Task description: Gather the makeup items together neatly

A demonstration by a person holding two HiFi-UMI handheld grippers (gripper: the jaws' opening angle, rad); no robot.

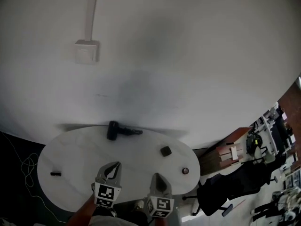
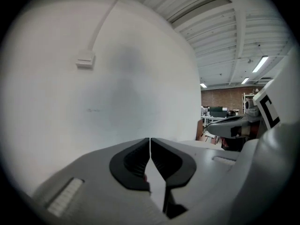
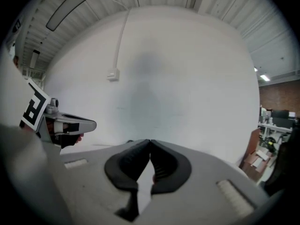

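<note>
Several makeup items lie scattered on a white oval table [image 1: 80, 149]. A black tube-shaped item [image 1: 118, 130] is at the far edge, a small black square compact [image 1: 165, 150] right of centre, a small round item [image 1: 185, 171] near the right edge, and a thin black stick [image 1: 55, 173] at the left. My left gripper [image 1: 114, 166] and right gripper [image 1: 157, 177] hover side by side over the near edge. In the left gripper view the jaws [image 2: 150, 140] meet with nothing between them. The right gripper [image 3: 150, 141] is shut and empty too.
A plain white wall with a cable duct and junction box [image 1: 87, 51] rises behind the table. Loose white cords [image 1: 28, 166] lie on the dark floor at the left. A wooden bench [image 1: 225, 150], black chairs [image 1: 230, 182] and cluttered desks stand at the right.
</note>
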